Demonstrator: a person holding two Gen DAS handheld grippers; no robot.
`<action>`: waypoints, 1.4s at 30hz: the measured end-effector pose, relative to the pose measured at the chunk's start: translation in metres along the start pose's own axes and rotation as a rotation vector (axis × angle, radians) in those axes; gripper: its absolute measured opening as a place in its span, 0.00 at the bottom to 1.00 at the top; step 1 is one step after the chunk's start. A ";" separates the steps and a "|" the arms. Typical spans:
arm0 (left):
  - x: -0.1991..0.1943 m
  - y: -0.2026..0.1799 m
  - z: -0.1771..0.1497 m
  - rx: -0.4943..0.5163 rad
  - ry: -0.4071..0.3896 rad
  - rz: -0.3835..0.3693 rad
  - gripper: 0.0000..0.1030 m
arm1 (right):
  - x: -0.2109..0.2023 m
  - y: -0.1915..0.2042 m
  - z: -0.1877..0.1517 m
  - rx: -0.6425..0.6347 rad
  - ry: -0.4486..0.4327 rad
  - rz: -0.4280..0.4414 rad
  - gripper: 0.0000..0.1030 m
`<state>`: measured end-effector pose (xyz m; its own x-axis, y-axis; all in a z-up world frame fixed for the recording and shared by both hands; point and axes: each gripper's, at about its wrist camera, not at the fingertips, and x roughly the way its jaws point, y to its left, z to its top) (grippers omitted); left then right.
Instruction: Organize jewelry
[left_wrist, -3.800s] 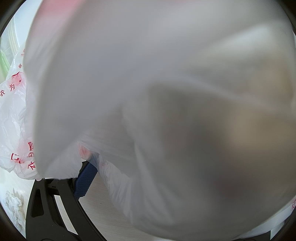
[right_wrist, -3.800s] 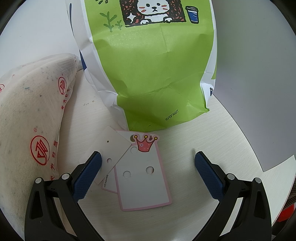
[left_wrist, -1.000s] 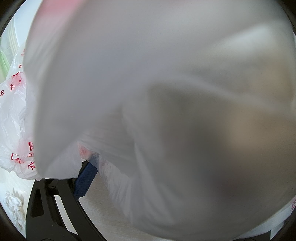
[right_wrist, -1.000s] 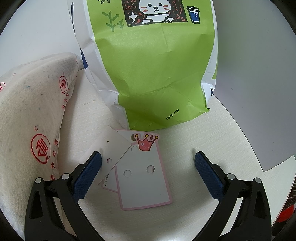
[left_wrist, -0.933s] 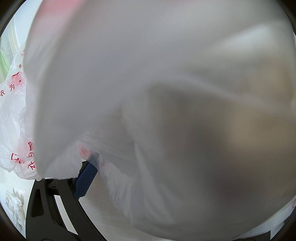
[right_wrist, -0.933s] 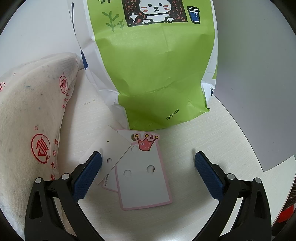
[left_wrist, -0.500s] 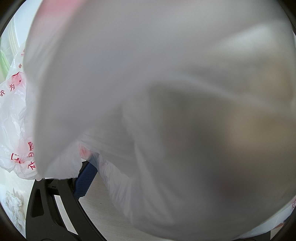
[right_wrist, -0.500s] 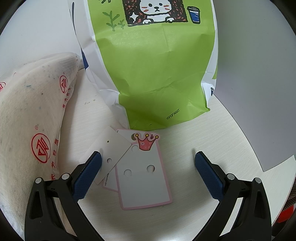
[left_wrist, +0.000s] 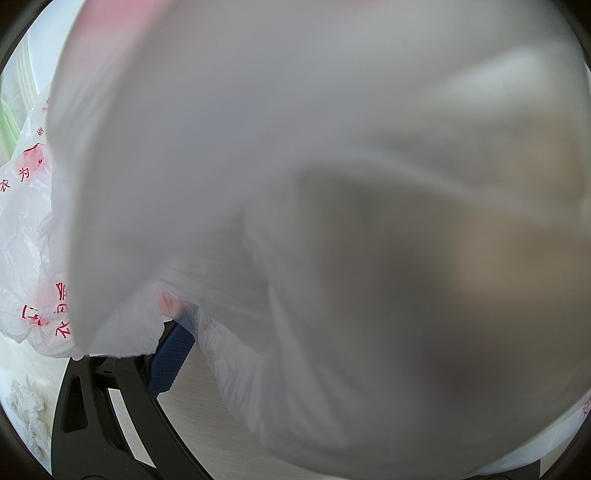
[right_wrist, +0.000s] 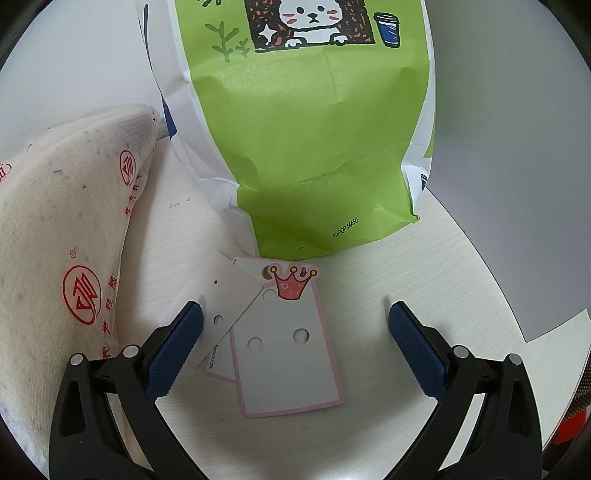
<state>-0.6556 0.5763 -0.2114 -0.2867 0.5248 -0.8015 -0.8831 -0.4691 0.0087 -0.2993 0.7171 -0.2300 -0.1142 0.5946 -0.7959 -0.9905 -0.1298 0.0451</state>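
Observation:
In the right wrist view, a pink-bordered earring card with a crown (right_wrist: 288, 362) lies flat on the pale table (right_wrist: 388, 266). A plain white card (right_wrist: 218, 302) overlaps its left corner, and a second pink card (right_wrist: 219, 365) peeks out beneath. No jewelry shows on the cards. My right gripper (right_wrist: 295, 310) stands open just above them, one finger on each side. In the left wrist view, a white plastic bag with red print (left_wrist: 295, 203) covers nearly the whole lens. Only one blue fingertip (left_wrist: 171, 360) of the left gripper shows, set wide to the left.
A green paper bag with a cartoon animal (right_wrist: 314, 129) stands right behind the cards. A cream cloth bag with red logos (right_wrist: 62, 240) lies along the left. The table's round edge (right_wrist: 480, 251) curves past on the right, grey floor beyond.

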 end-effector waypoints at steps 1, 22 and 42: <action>-0.001 0.002 0.000 0.000 0.000 0.000 0.95 | 0.000 0.000 0.000 0.000 0.000 0.000 0.94; -0.008 0.013 -0.003 0.111 0.055 -0.081 0.95 | -0.055 -0.019 -0.043 0.069 0.000 0.041 0.93; -0.308 -0.080 -0.050 0.974 -0.139 -1.007 0.96 | -0.484 -0.077 -0.273 0.637 -0.369 -0.676 0.93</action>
<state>-0.4785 0.4169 0.0052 0.6302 0.4285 -0.6475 -0.6119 0.7874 -0.0746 -0.1469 0.2222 -0.0131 0.5791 0.6096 -0.5413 -0.6998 0.7123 0.0536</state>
